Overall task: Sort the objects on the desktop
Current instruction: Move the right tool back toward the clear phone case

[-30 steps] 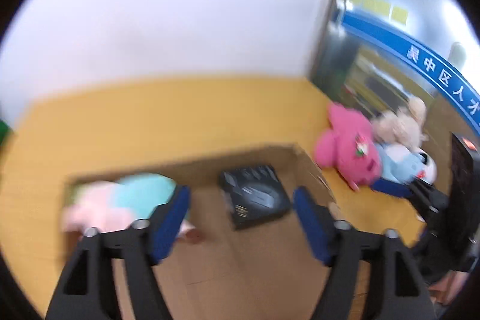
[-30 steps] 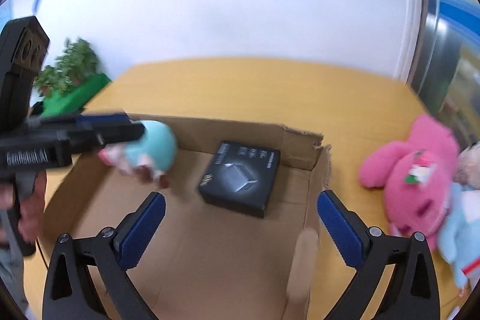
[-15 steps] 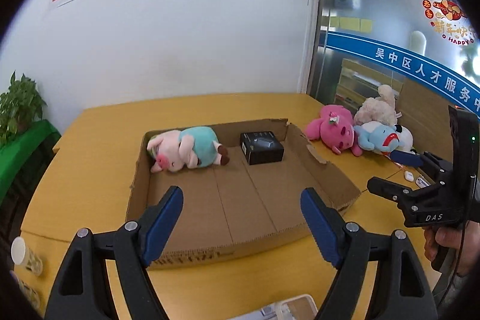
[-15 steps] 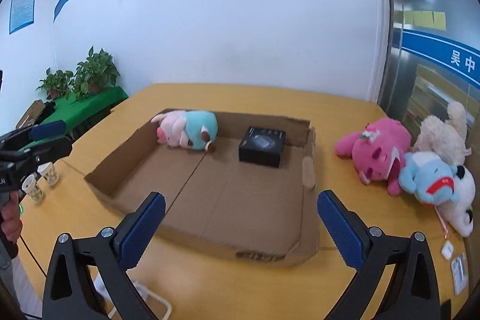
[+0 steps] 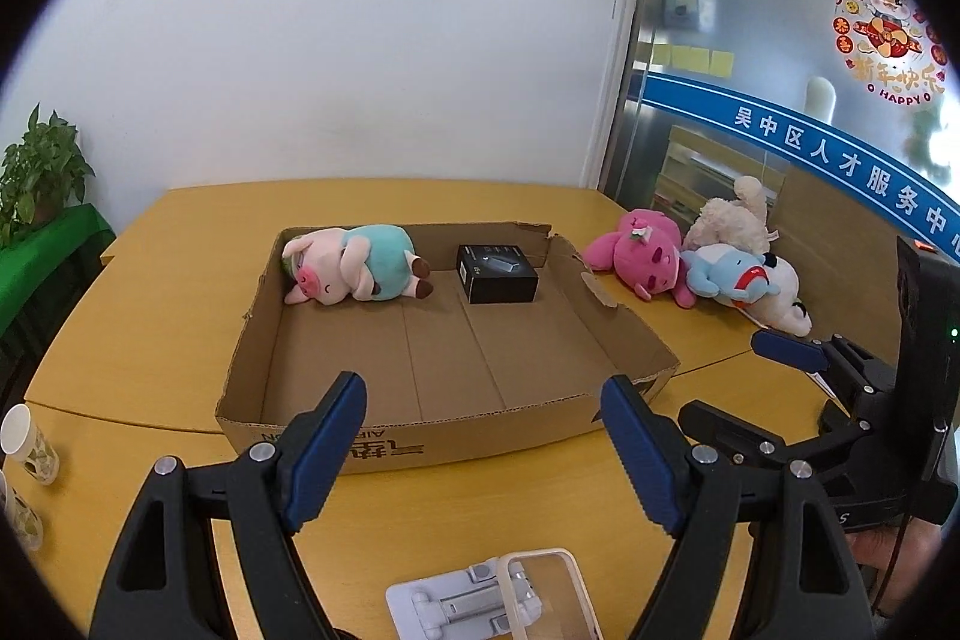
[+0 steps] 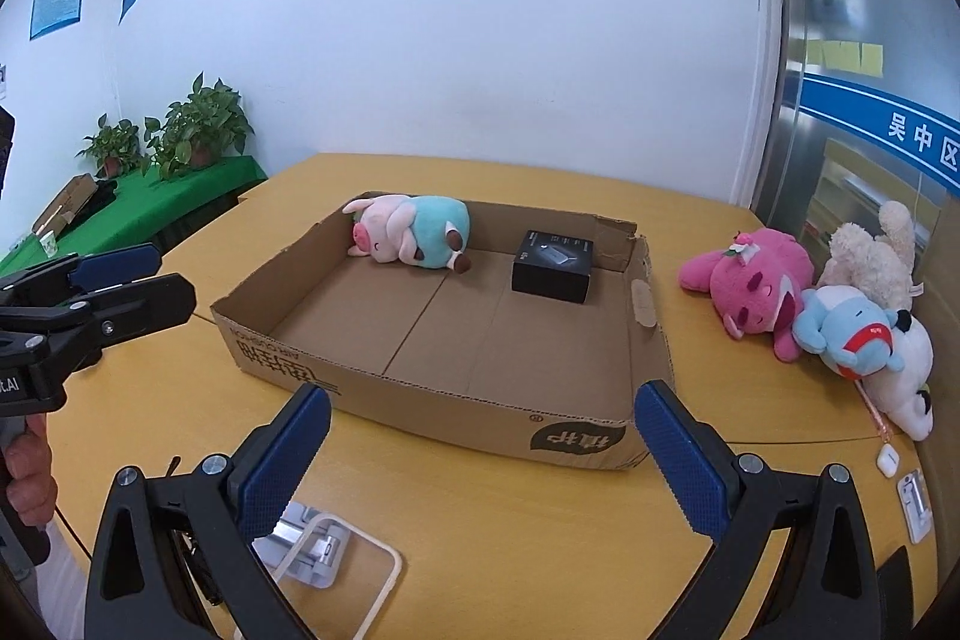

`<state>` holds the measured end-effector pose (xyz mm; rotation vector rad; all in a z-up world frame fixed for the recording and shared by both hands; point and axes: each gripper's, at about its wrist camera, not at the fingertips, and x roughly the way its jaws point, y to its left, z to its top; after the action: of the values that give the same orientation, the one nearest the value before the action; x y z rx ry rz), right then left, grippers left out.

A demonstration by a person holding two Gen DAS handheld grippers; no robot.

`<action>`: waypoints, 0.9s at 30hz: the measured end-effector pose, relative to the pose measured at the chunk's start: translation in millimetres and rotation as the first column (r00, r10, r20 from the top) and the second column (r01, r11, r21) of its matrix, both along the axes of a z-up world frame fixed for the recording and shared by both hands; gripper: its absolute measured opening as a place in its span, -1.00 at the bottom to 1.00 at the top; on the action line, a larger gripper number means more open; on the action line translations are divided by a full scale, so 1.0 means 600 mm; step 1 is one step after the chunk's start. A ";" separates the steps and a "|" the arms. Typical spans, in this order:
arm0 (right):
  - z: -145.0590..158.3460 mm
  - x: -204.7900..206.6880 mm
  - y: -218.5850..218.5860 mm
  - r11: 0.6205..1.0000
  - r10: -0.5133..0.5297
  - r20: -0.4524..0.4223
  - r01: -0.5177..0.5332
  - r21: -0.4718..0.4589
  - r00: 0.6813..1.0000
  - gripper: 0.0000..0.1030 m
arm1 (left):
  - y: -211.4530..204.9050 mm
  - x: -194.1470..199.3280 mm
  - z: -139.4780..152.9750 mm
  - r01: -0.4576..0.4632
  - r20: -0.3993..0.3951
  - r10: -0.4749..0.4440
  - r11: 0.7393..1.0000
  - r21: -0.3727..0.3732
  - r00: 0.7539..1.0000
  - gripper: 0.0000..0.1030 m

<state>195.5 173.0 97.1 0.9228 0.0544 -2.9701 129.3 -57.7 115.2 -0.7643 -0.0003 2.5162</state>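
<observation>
A shallow cardboard box lies on the yellow table. At its far end lie a pink pig plush in a teal shirt and a small black box. To the box's right lie a pink plush, a blue plush and a cream plush. My left gripper stands open and empty before the box's near wall. My right gripper is open and empty too, off the box's near right corner.
A clear phone case on a white folding stand lies close under both grippers. Paper cups stand at the table's left edge. A white earbud case and a small stand lie near the right edge. Potted plants sit on a green table.
Both grippers have pulled back out of the box toward the near table edge. The pig plush now lies free in the box. Both grippers remain open.
</observation>
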 end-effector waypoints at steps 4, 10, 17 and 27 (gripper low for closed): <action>-0.009 0.006 -0.010 1.000 0.014 0.013 -0.014 -0.005 1.000 0.99 | -0.005 0.002 -0.013 -0.005 0.014 0.005 1.000 -0.007 1.000 0.57; -0.022 0.011 -0.017 1.000 0.009 0.034 -0.008 -0.024 0.999 0.99 | -0.017 -0.001 -0.036 -0.004 0.062 0.004 1.000 0.001 0.998 0.56; -0.028 0.012 -0.025 1.000 0.015 0.043 -0.014 -0.016 0.999 0.99 | -0.023 -0.010 -0.045 -0.004 0.077 0.003 1.000 0.012 0.997 0.56; -0.058 0.019 -0.034 0.991 0.094 0.090 -0.085 -0.098 0.991 0.99 | -0.022 -0.008 -0.080 0.042 0.164 -0.044 0.999 0.012 0.985 0.56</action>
<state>207.1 152.8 62.2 1.0194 -0.0450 -2.8158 124.5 -71.1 67.1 -0.9563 -0.0506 2.4042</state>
